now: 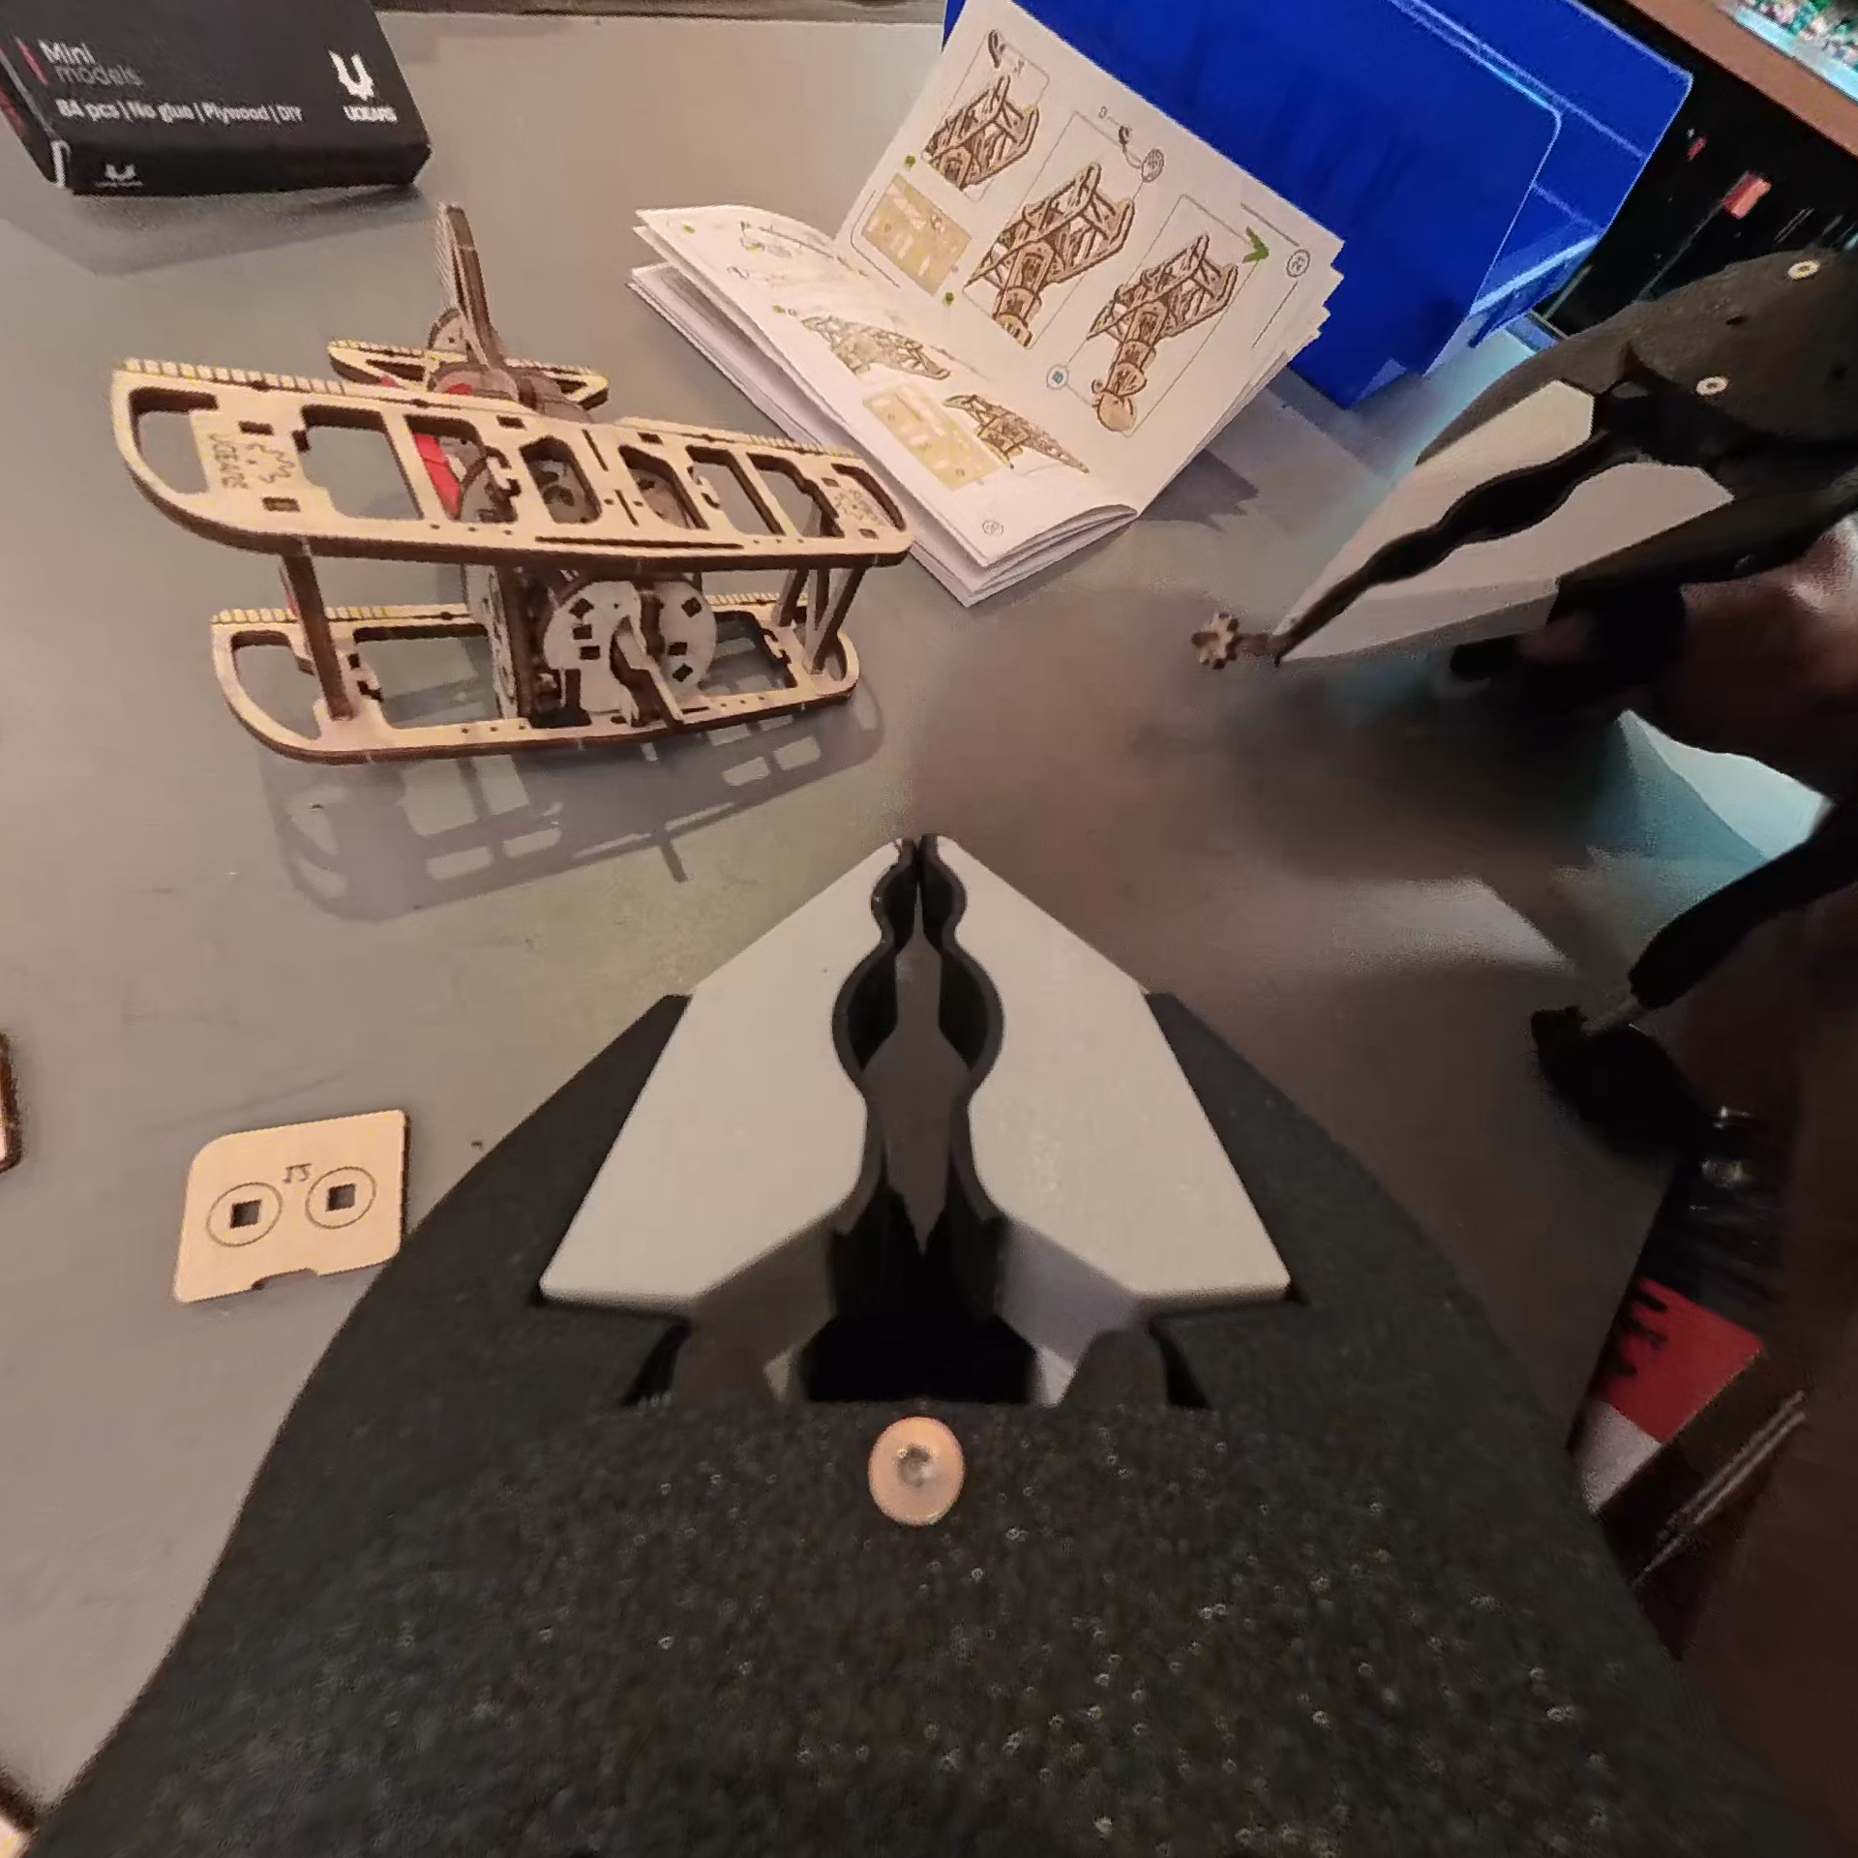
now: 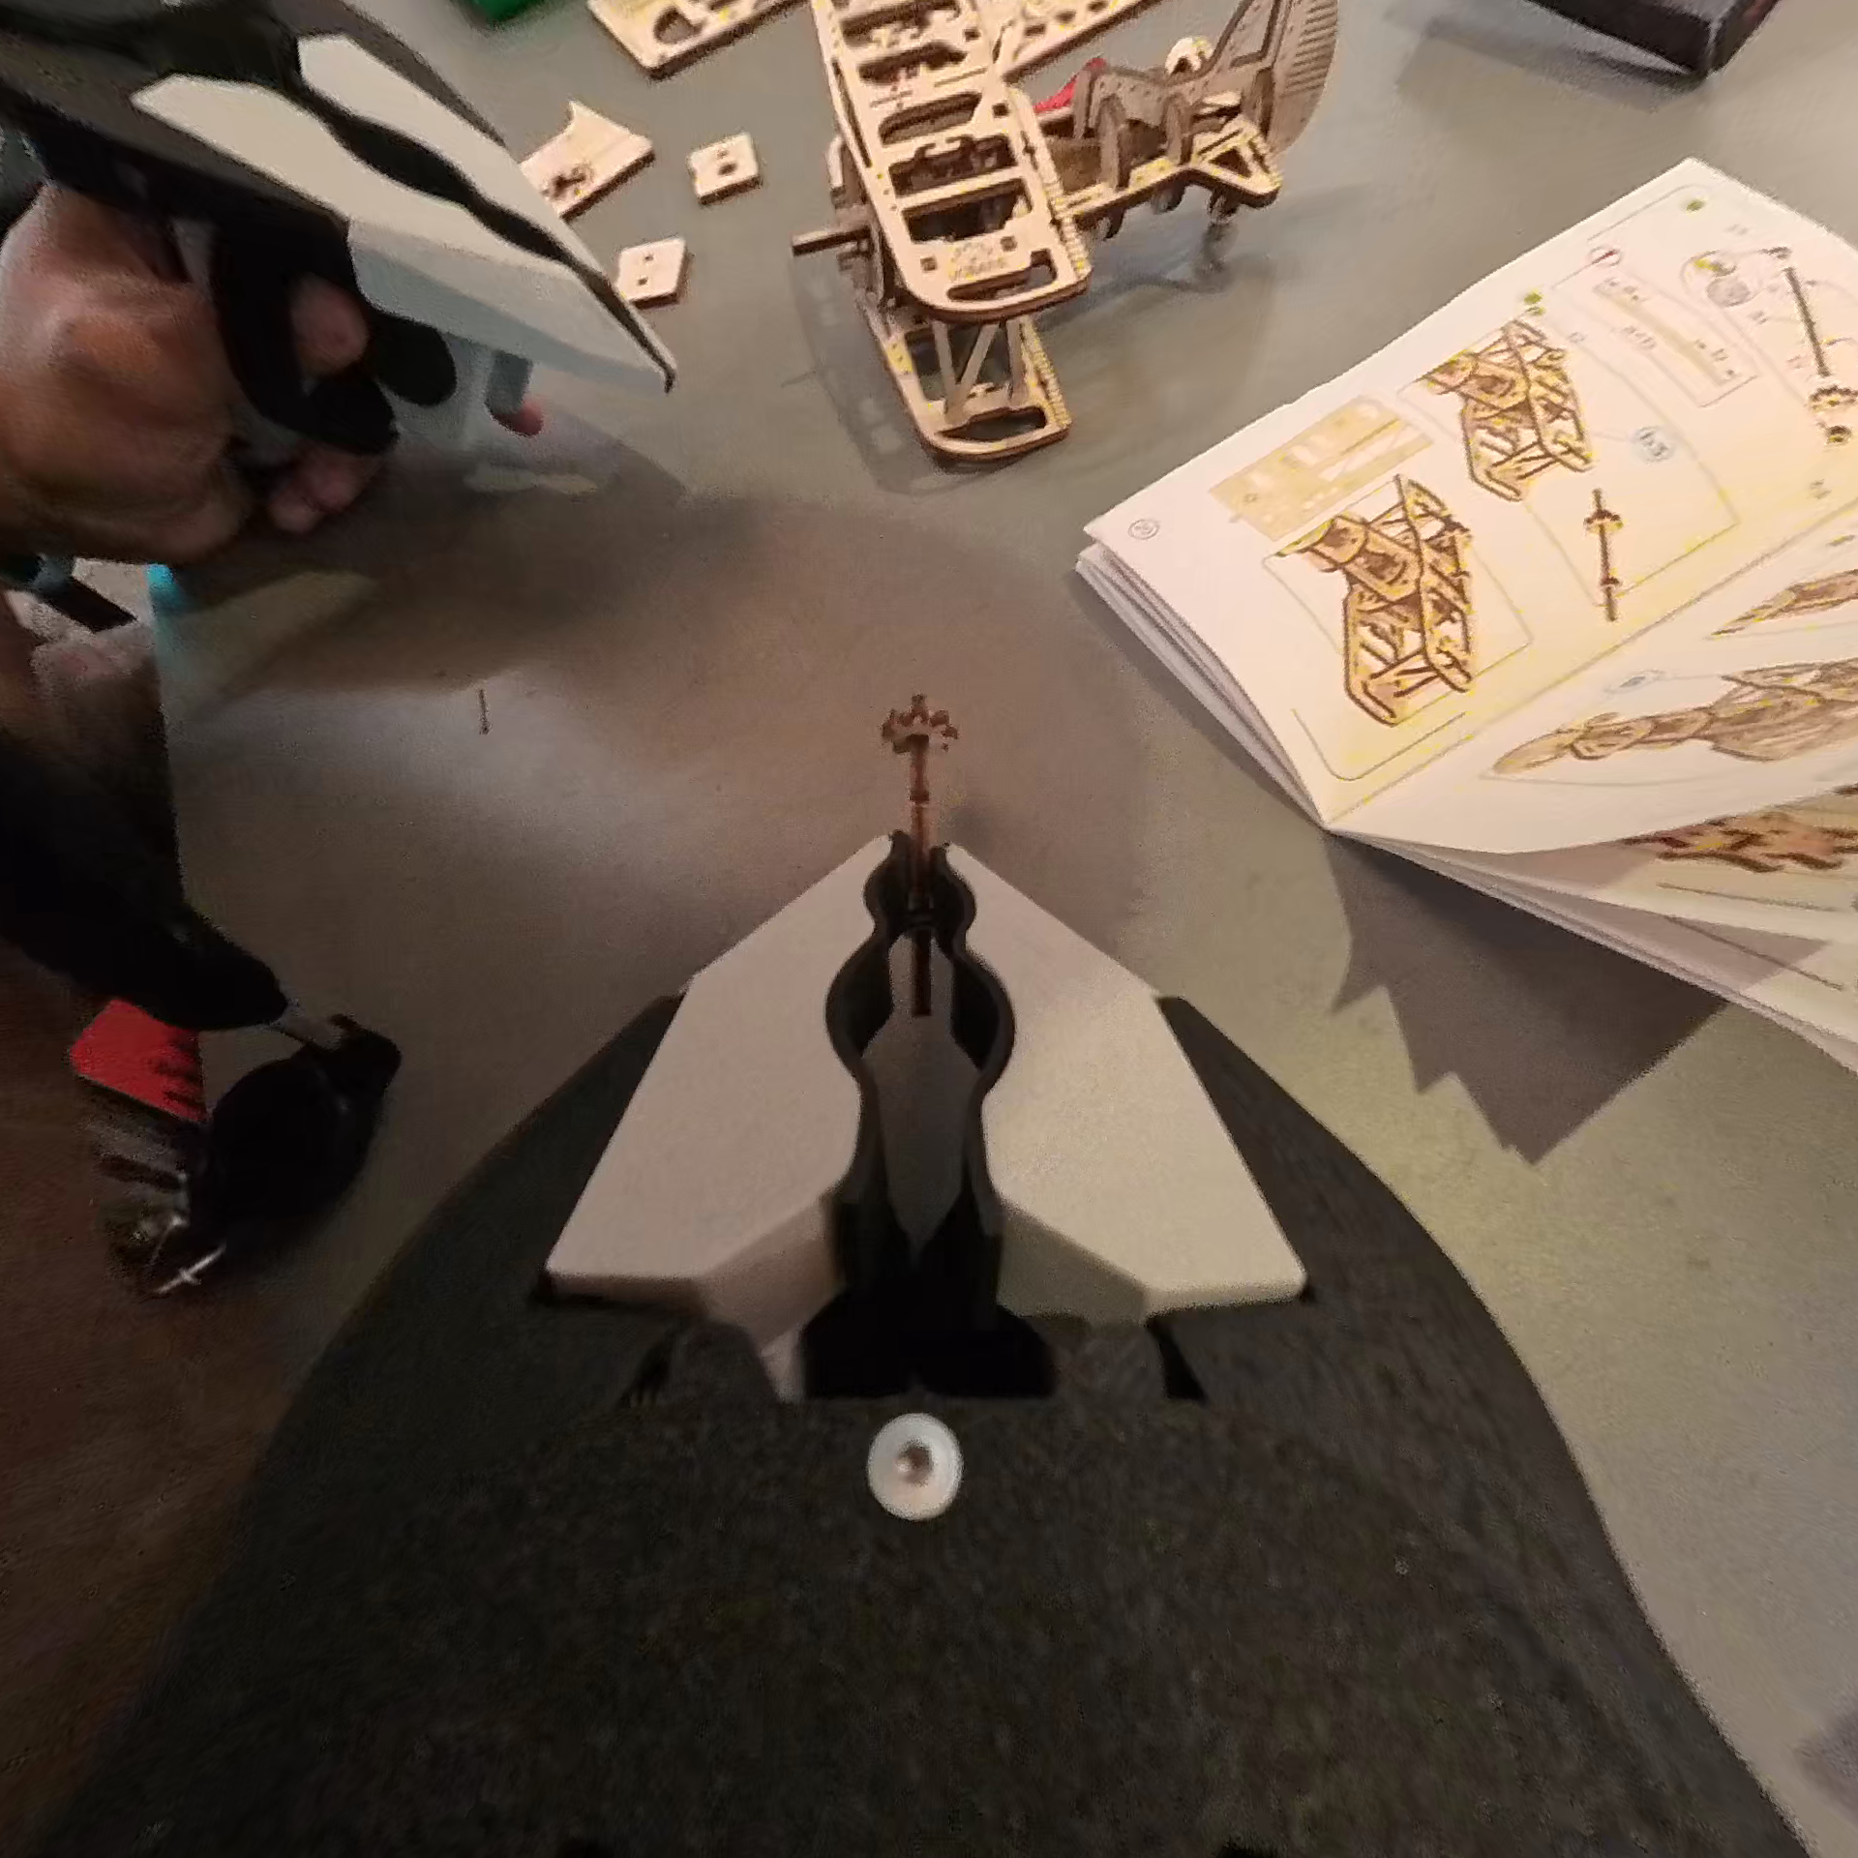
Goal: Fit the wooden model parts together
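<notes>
Holding item one: right gripper (image 2: 920,855), tips pinched on a thin wooden axle with a small gear (image 2: 917,732) at its far end; the axle runs back between the fingers and the gear projects forward of the tips, clear above the grey table (image 2: 623,643).

Item two: left gripper (image 1: 920,855), tips pressed together with nothing between them, raised over the table. In the right wrist view it (image 2: 659,377) sits up and to the left of the right gripper's tips, gripped by a gloved hand (image 2: 151,402).

Item three: wooden biplane model (image 1: 503,543), part-built, standing on the table ahead and to the left of the left gripper's tips; ahead and slightly right of the right gripper's tips, well apart from the gear.

Item four: open instruction booklet (image 1: 1005,332), lying ahead and to the right of the left gripper, just right of the biplane; to the right of the right gripper in its own view.

Item five: flat wooden offcut with two round punch-outs (image 1: 292,1206), on the table just left of the left gripper's body.

Item six: several small loose wooden pieces (image 2: 654,271), left of the biplane, beyond the left gripper's tips.

Item seven: black kit box (image 1: 211,90), far left, behind the biplane.

Item eight: blue bin (image 1: 1408,171), behind the booklet.
</notes>
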Motion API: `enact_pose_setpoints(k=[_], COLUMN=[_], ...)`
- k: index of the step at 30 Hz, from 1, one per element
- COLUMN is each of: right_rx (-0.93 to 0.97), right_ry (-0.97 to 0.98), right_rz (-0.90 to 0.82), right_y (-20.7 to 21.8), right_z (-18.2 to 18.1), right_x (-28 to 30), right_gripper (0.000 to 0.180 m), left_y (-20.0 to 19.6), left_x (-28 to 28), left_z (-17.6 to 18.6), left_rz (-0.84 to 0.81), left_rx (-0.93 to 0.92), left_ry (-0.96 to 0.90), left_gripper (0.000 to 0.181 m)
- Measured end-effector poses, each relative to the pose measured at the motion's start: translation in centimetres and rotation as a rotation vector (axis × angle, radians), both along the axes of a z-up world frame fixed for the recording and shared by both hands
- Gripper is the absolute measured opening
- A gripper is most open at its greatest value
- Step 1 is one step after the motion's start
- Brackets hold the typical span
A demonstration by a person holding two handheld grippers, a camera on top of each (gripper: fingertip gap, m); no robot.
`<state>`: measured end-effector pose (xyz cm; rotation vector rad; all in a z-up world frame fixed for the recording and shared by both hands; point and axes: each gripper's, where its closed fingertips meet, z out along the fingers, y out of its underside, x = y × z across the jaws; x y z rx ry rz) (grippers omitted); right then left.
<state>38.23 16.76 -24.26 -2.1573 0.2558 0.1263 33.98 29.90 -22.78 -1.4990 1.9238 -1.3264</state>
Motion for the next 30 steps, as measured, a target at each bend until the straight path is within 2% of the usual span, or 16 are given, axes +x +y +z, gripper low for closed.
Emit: enact_pose_setpoints(k=[8, 12, 14, 17, 20, 26, 30], right_rx=[0.028, 0.004, 0.061, 0.156, 0.149, 0.246, 0.272], right_ry=[-0.006, -0.075, -0.152, -0.219, -0.358, -0.344, -0.375], right_rz=[-0.02, 0.0, 0.012, 0.043, 0.097, 0.223, 0.304], right_y=[0.0, 0.2, 0.6, 1.7, 2.3, 3.0, 2.8], right_z=[0.5, 0.3, 1.3, 4.4, 6.6, 9.9, 11.4], right_x=[0.4, -0.1, -0.5, -2.1, -3.8, -9.0, -11.4], right_gripper=[0.001, 0.001, 0.002, 0.002, 0.002, 0.002, 0.002], left_y=[-0.6, -1.5, -3.1, -6.4, -6.6, -8.5, -9.3], left_x=[-0.2, 0.1, 0.2, -0.5, -0.9, -5.3, -7.9], left_z=[0.4, 0.0, 0.0, 1.9, 3.6, 10.2, 9.8], left_rz=[-0.04, -0.057, -0.092, -0.234, -0.295, -0.494, -0.639], left_rx=[0.006, 0.012, -0.033, -0.125, -0.051, -0.245, -0.137], left_ry=[-0.03, -0.005, 0.025, 0.023, -0.049, -0.201, -0.222], left_gripper=[0.0, 0.0, 0.0, 0.007, 0.012, 0.027, 0.028])
